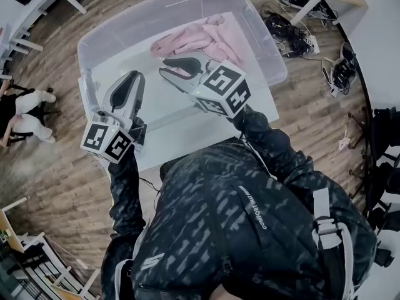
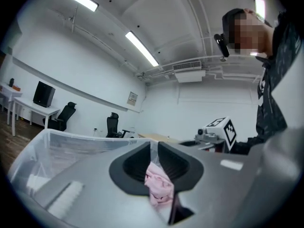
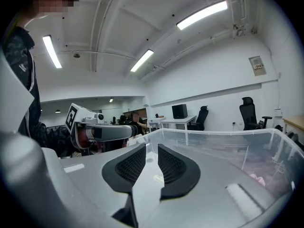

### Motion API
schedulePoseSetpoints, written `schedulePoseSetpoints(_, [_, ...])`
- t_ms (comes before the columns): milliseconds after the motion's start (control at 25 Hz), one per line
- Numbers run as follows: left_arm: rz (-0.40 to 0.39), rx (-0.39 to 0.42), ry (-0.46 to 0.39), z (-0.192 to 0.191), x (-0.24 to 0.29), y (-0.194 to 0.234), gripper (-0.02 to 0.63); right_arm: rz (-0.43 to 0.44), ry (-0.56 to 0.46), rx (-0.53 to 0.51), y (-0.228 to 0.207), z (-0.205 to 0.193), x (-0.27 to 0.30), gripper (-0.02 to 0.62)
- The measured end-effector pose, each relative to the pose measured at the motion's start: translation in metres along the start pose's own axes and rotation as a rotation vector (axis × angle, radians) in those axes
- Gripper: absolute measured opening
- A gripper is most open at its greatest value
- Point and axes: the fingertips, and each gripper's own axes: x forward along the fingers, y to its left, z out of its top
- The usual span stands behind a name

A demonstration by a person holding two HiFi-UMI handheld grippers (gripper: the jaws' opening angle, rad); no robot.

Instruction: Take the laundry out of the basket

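Observation:
A clear plastic basket [image 1: 87,49] stands on the wood floor, with pink laundry [image 1: 200,39] piled at its far right. My left gripper [image 1: 134,75] hangs over the basket's left part. My right gripper [image 1: 164,66] is over the middle, its tips just short of the pink pile. In the left gripper view the left gripper [image 2: 153,148] shows only a narrow slit, with pink cloth [image 2: 159,184] low in it, and I cannot tell if the cloth touches the pads. The right gripper [image 3: 152,151] stands slightly open with nothing between its jaws. The basket wall [image 3: 228,137] lies ahead.
A white panel [image 1: 187,136] lies under the basket's near side. Tangled cables and shoes [image 1: 290,33] are on the floor at the far right, and white furniture legs [image 1: 25,36] at the left. Desks and office chairs [image 2: 64,115] stand farther off.

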Motion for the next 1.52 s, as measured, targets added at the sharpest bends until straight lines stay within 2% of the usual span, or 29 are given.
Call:
schedulePoseSetpoints(280, [-0.053, 0.048, 0.04, -0.012, 0.067, -0.021, 0.118, -0.009, 0.054, -0.035, -0.051, -0.014, -0.022, 0.123])
schedulePoseSetpoints(400, [-0.07, 0.036, 0.077, -0.025, 0.09, -0.021, 0.158, -0.03, 0.109, -0.045, -0.076, -0.028, -0.025, 0.156])
schedulePoseSetpoints(600, [-0.104, 0.016, 0.15, -0.054, 0.125, -0.014, 0.202, -0.083, 0.199, -0.043, -0.123, -0.053, -0.026, 0.192])
schedulePoseSetpoints(760, [-0.139, 0.013, 0.215, -0.076, 0.15, 0.003, 0.212, -0.123, 0.271, -0.039, -0.157, -0.068, -0.014, 0.216])
schedulePoseSetpoints(1040, [-0.188, 0.041, 0.349, -0.138, 0.188, 0.032, 0.242, -0.157, 0.411, -0.049, -0.188, -0.111, 0.005, 0.254])
schedulePoseSetpoints(1240, [-0.233, 0.028, 0.463, -0.183, 0.21, 0.052, 0.281, -0.169, 0.527, -0.031, -0.214, -0.15, 0.024, 0.28])
schedulePoseSetpoints(1400, [-0.249, 0.018, 0.496, -0.217, 0.223, 0.061, 0.319, -0.213, 0.617, -0.019, -0.241, -0.185, 0.025, 0.293])
schedulePoseSetpoints(1520, [-0.236, 0.026, 0.533, -0.249, 0.226, 0.071, 0.353, -0.238, 0.695, -0.001, -0.257, -0.214, 0.023, 0.341])
